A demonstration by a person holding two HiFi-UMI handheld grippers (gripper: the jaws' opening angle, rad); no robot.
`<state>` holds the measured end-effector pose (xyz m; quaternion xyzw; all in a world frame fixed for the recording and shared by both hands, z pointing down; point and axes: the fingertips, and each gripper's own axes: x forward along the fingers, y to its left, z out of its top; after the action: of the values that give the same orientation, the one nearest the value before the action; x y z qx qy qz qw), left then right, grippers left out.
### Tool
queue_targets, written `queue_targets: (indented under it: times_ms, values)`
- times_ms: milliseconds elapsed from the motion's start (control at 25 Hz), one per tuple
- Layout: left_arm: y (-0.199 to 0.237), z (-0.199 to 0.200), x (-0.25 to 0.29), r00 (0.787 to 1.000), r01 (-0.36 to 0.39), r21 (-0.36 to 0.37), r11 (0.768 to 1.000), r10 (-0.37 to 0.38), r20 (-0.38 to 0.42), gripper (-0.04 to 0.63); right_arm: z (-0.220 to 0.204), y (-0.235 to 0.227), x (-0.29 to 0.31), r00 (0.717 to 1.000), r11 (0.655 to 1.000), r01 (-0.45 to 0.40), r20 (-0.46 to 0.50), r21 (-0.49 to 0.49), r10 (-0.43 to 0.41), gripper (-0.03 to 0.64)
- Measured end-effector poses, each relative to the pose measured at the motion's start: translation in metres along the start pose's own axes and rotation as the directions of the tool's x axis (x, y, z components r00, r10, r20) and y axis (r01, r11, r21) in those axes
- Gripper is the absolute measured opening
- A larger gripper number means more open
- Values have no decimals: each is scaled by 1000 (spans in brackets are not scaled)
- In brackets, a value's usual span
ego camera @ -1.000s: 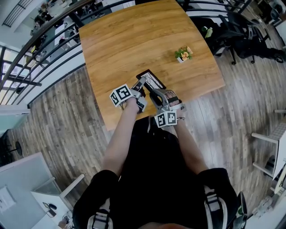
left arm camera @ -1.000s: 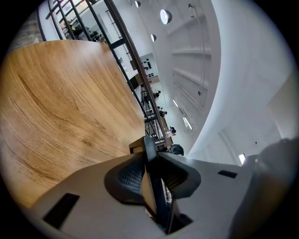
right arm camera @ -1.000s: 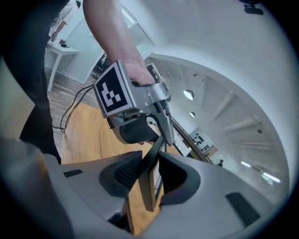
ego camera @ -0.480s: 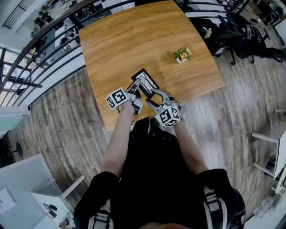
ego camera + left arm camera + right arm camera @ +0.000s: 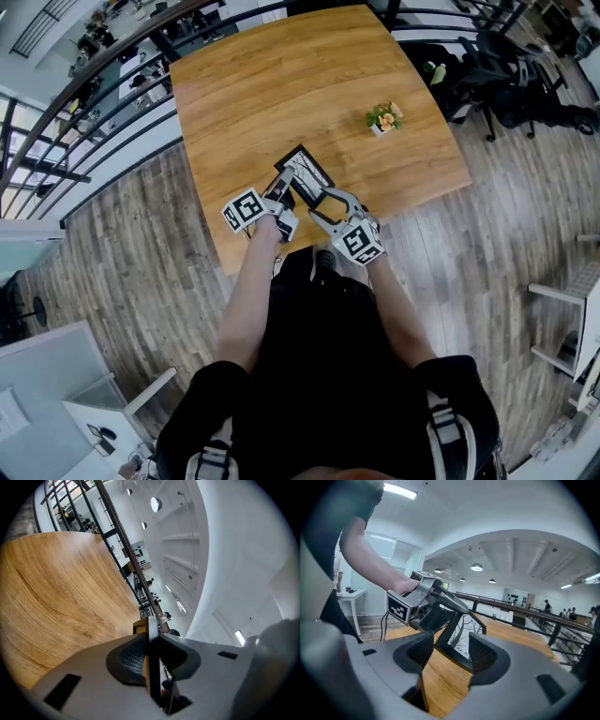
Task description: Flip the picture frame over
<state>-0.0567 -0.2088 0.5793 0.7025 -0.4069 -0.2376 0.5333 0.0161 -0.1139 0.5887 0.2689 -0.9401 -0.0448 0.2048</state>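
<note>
Picture frame (image 5: 302, 169) sits near the front edge of the wooden table (image 5: 281, 84), tilted up on its lower edge, with the tree drawing facing the right gripper (image 5: 326, 200). Left gripper (image 5: 285, 180) clamps the frame's side edge – in the left gripper view the thin black edge (image 5: 150, 639) runs straight between both pads, which have just been closing on it. Right gripper's jaws have just been opening and stand apart, with bare wood between them – the frame's lower corner lies just beyond the pads, untouched. Small potted plant (image 5: 384, 114) stands well apart, toward the right side of the table
</note>
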Motion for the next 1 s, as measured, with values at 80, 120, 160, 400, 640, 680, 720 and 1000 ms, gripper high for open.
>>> queue_targets:
  times_ms: [80, 120, 160, 400, 640, 680, 720, 1000]
  values:
    - [-1, 2, -4, 1000, 10, 1, 1000, -10, 7, 89, 6, 1, -1, 1000, 1000, 4, 25, 12, -4, 245]
    - [-1, 3, -6, 1000, 10, 5, 1000, -10, 10, 89, 11, 1, -2, 999, 1000, 6, 41, 22, -6, 245]
    - [0, 3, -8, 1000, 6, 11, 1000, -6, 12, 89, 14, 0, -4, 998, 999, 6, 59, 33, -8, 242]
    - [2, 4, -15, 1000, 2, 52, 999, -2, 1, 89, 21, -19, -5, 991, 989, 42, 118, 142, -59, 241]
    - [-11, -10, -14, 995, 69, 146, 987, -57, -84, 89, -3, -46, -6, 989, 951, 71, 102, 301, -106, 248]
    - [-13, -11, -15, 993, 86, 144, 986, -74, -91, 89, -9, -49, -4, 990, 932, 54, 106, 357, -98, 249]
    - [-15, -12, -16, 991, 103, 142, 984, -90, -98, 89, -14, -50, -2, 990, 910, 31, 109, 414, -84, 250]
    - [-15, -19, -25, 978, 126, 158, 979, -96, -184, 89, -40, -56, 6, 991, 767, -80, 132, 636, -6, 244]
